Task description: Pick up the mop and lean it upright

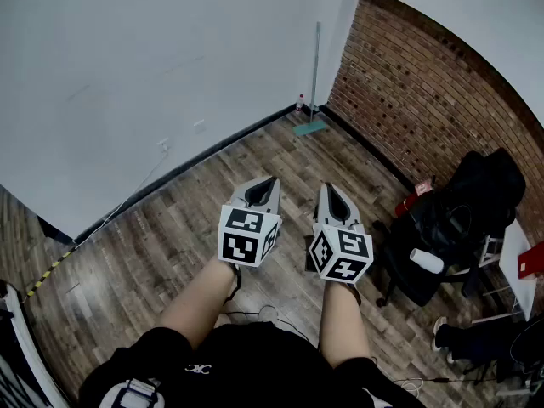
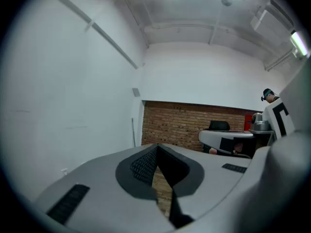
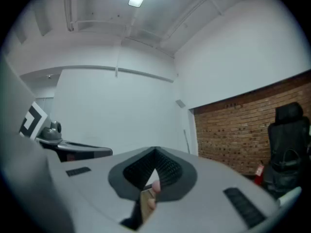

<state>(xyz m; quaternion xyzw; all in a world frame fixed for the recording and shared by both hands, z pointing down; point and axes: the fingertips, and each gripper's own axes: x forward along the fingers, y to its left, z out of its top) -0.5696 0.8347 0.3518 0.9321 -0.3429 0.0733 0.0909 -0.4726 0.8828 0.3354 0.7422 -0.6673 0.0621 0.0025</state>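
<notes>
Leaning cornered, mop (image 1: 311,127) sits well beyond left gripper (image 1: 267,183) (and right gripper (image 1: 329,189)).

Left tongs (image 2: 157,147) tips together, nothing gripped. Mop (image 2: 133,132) pole upright in corner, white wall (image 2: 73,106) meeting brick wall (image 2: 180,123).

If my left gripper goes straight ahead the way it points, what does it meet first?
Nothing close: bare floor ahead of the left gripper, then probably the brick wall just right of the leaning mop; depth is unclear.
</notes>
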